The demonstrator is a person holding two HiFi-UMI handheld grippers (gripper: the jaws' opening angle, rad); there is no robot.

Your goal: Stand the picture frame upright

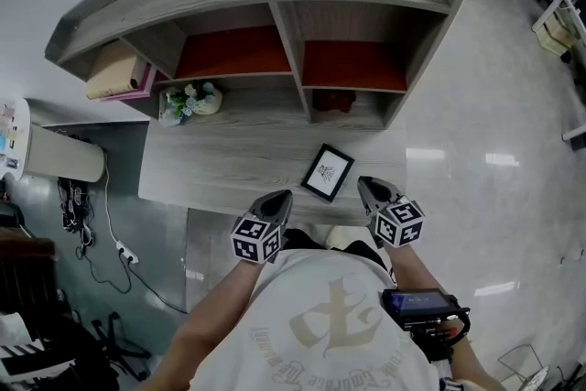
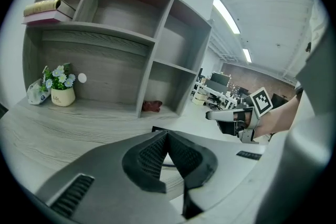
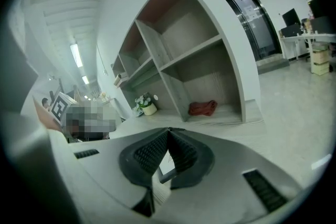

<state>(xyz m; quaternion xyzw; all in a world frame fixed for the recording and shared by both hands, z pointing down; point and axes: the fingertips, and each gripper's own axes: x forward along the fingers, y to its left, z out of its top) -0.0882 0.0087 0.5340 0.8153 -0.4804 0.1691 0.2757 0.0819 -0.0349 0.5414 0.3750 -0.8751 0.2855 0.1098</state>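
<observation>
The picture frame (image 1: 328,172) lies flat on the desk (image 1: 211,169) near its front edge, tilted a little, between the two grippers. The left gripper (image 1: 280,197) and the right gripper (image 1: 368,186) both hover with jaws pressed together, holding nothing. A dark bar behind the right jaws is probably the frame's edge.

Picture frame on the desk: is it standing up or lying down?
Lying down. In the head view from above, the picture frame shows its whole front face, flat on the desk, not propped up.
</observation>
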